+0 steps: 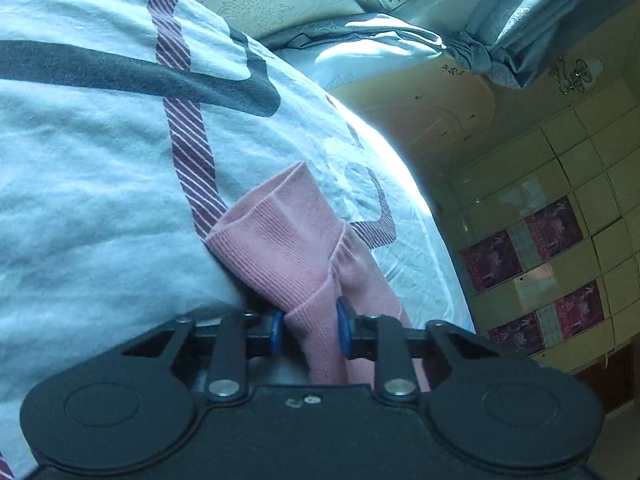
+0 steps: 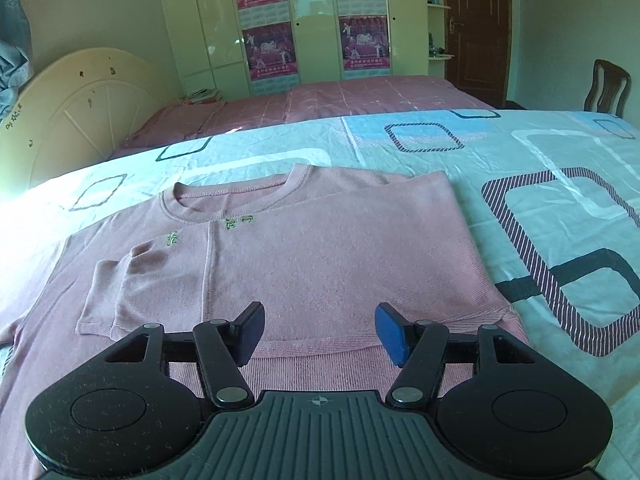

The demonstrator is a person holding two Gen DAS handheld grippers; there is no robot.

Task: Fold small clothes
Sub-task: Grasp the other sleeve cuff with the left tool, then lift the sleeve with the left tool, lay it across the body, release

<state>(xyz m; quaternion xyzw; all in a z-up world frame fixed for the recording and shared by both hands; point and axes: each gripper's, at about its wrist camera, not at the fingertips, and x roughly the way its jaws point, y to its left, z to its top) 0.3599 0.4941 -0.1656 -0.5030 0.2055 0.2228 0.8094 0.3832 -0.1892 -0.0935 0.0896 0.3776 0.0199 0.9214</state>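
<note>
My left gripper [image 1: 310,326] is pinched on a bunched fold of the pink knit shirt [image 1: 280,248], its ribbed cuff opening toward the centre of the left wrist frame; the fabric runs down between the two blue pads [image 1: 343,326] and hides part of the body behind them. Under it lies the pale bedsheet [image 1: 80,200] printed with dark and striped rounded squares. To the upper right of that frame I see one tied-back grey curtain [image 1: 500,40] and a cream headboard [image 1: 432,120].

My right gripper [image 2: 320,330] stands wide, nothing between its fingers, hovering over the lower hem of the shirt [image 2: 320,248]. In this view the shirt lies flat in mid-frame, one sleeve [image 2: 116,296] folded inward across the chest at left, small green embroidery below the collar.

Around it: a second bed with a pink cover [image 2: 320,100] behind, a wardrobe [image 2: 312,20] carrying four posters, one brown door [image 2: 478,28] at upper right, and one wooden chair [image 2: 608,88] at the right edge. Nothing rests on the shirt itself.
</note>
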